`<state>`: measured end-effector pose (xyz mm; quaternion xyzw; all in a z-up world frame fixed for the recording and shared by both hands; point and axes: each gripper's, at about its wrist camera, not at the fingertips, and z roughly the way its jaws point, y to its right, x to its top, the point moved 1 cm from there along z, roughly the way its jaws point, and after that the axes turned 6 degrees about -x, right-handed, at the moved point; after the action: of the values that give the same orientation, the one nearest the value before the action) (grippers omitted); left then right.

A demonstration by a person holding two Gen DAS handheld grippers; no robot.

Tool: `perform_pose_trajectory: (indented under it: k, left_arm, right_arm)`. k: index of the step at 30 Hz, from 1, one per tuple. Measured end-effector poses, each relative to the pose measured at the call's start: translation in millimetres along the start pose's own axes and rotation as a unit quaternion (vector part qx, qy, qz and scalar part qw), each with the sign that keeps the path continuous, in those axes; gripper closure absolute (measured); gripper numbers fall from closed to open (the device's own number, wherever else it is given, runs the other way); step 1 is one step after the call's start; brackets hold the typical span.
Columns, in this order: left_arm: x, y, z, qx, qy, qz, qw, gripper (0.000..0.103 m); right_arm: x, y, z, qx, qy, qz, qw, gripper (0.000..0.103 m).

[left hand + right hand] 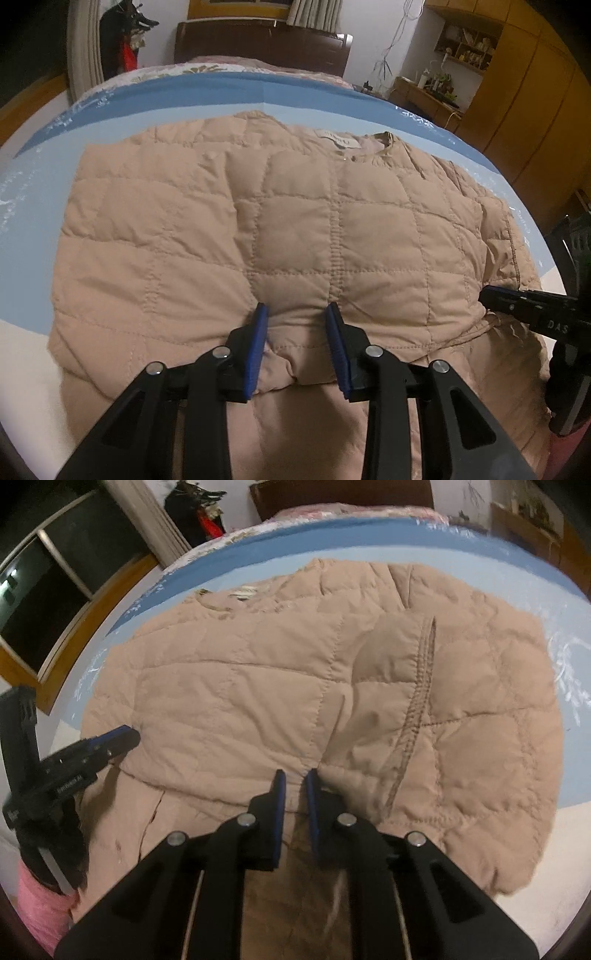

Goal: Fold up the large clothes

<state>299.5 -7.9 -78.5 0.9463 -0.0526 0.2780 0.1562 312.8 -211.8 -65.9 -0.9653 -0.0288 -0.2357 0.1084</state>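
A tan quilted jacket [295,221] lies spread on the blue bedsheet [184,99], collar and white label [338,142] at the far side. Its near hem is folded up over the body. My left gripper [295,314] stands open at that folded edge, with a puff of cloth between the blue pads [258,332]. In the right wrist view the jacket [295,683] fills the frame, and my right gripper [295,775] has its fingers close together on the folded edge. That right gripper [487,295] shows at the jacket's right side, and the left gripper [129,734] at its left.
A dark wooden headboard [258,44] stands behind the bed. A desk with clutter [424,92] and wooden wardrobes [535,92] fill the right. A dark window [55,590] is on the left wall. A pink sleeve [40,904] shows behind the left gripper.
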Motion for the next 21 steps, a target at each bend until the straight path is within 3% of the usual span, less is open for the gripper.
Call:
perform_pose_trajectory:
  k: [2,4,9,15,21]
  left_arm:
    - [-2,-1,-17,-0.009,0.004,-0.011,0.9999,0.068]
    - [-11,-8,-46,-0.029,0.016,-0.021,0.9992,0.061]
    - [-54,-32,-112,0.011,0.041,-0.018,0.9989,0.046]
    - [-151,-71,-176,0.067,0.026,-0.038,0.9967,0.042]
    - [-237,-92,-216,0.062,0.017,-0.100,0.9929,0.040]
  right_arm:
    - [-8,-1,-22,0.002,0.018,-0.007,1.000,0.073]
    - [-20,-1,-44,-0.008,0.034,-0.020,0.999,0.064]
    - [-74,1,-97,-0.011,0.053,-0.049,0.997,0.054]
    - [-159,9,-134,0.001,0.039,-0.044,0.998,0.049]
    - [-233,17,-162,0.006,0.025,-0.010,1.000,0.041]
